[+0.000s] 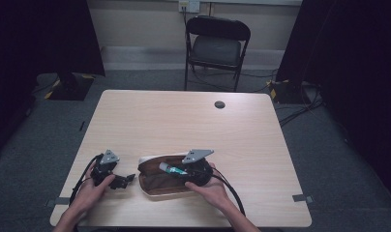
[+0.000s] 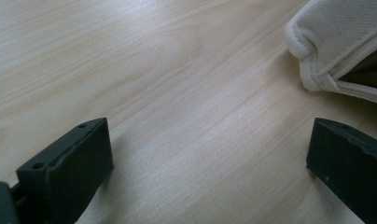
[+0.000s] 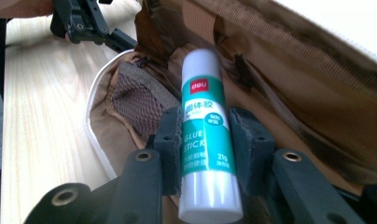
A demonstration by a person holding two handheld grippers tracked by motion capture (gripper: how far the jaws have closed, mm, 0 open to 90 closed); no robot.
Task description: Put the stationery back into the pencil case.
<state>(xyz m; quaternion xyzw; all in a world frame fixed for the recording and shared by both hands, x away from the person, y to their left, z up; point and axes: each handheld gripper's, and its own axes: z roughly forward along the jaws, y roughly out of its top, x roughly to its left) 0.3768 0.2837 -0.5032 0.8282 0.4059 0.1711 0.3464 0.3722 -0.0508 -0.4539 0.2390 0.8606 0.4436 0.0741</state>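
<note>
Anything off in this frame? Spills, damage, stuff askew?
Nothing stands out. The right gripper is shut on the glue stick, capped and intact, held over the open pencil case. The left gripper rests open on the table beside the case's white edge. No spills or damage visible.

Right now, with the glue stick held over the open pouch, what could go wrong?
1. The right gripper pinches the smooth glue stick near its base; it might slip or tilt.
2. The left gripper is open beside the pouch, not holding it, so the pouch may shift when the stick goes in.
</note>
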